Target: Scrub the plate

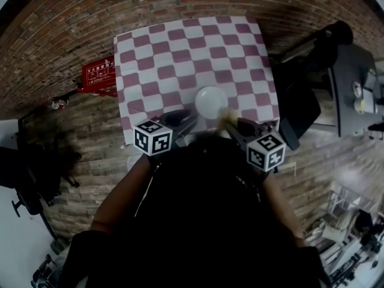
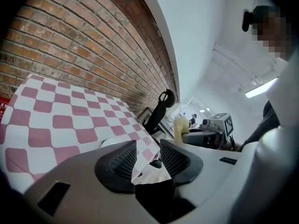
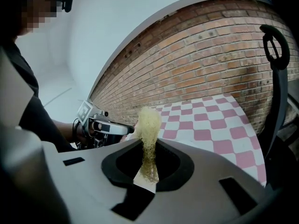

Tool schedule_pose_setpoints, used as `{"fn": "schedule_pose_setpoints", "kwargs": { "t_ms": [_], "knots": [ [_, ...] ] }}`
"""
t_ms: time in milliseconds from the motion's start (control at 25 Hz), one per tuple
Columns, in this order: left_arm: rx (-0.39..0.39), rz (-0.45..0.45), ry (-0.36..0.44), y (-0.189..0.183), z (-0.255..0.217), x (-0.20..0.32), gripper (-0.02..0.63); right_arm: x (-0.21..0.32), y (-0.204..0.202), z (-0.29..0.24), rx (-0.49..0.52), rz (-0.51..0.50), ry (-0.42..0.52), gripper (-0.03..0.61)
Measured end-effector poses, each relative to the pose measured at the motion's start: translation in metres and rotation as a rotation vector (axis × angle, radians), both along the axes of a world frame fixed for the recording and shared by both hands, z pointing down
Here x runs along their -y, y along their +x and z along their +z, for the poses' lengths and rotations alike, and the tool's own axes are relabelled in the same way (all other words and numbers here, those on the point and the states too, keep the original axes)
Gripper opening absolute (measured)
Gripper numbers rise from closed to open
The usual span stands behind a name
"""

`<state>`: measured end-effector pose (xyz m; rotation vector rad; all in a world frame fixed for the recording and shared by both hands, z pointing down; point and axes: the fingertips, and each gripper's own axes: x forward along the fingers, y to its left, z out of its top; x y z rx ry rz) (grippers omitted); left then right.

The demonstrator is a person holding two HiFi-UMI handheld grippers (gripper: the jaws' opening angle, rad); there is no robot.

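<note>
The white plate [image 1: 211,102] near the front edge of the checked table [image 1: 180,53] should be steadied by the open, empty left gripper [image 2: 148,146]. The yellow scrubber [image 3: 148,122], squeezed tight in the right gripper [image 3: 148,148], should be rubbed all over it.

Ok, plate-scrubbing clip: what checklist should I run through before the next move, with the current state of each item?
1. Scrubber gripped in the right tongs: ok, jaws closed on it.
2. Left tongs free to take the plate: ok, jaws apart with nothing between them.
3. Plate lying on the checked cloth just ahead of both tongs: ok.
4. Plate steadied by the left tongs: not ok, not gripped.
5. Scrubber touching the plate: cannot tell, the head view is blurred there.
6. Dirt on the plate: cannot tell.
</note>
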<state>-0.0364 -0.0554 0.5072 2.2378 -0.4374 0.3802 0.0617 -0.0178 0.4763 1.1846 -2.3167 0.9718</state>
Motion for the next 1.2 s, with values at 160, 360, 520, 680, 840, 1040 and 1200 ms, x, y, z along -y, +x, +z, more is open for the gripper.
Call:
{"fn": "schedule_pose_setpoints", "kwargs": {
  "t_ms": [160, 360, 520, 680, 840, 1040, 1200],
  "knots": [
    [0.008, -0.009, -0.032, 0.0, 0.013, 0.011, 0.173, 0.011, 0.005, 0.008, -0.01, 0.01, -0.014, 0.052],
    [0.023, -0.021, -0.08, 0.005, 0.031, 0.021, 0.193, 0.022, 0.013, 0.023, -0.024, -0.006, -0.039, 0.052],
    [0.032, -0.048, -0.136, 0.01, 0.049, 0.03, 0.202, 0.036, 0.021, 0.035, -0.046, -0.032, -0.06, 0.052],
    [0.054, -0.081, -0.163, 0.015, 0.067, 0.043, 0.207, 0.055, 0.029, 0.049, -0.069, -0.068, -0.073, 0.052],
    [0.078, -0.102, -0.199, 0.024, 0.084, 0.049, 0.21, 0.068, 0.037, 0.07, -0.082, -0.11, -0.105, 0.052],
    [0.094, -0.129, -0.242, 0.033, 0.103, 0.059, 0.21, 0.08, 0.049, 0.103, -0.128, -0.181, -0.168, 0.052],
    [0.116, -0.161, -0.29, 0.035, 0.121, 0.064, 0.21, 0.08, 0.05, 0.13, -0.153, -0.246, -0.232, 0.052]
  ]
}}
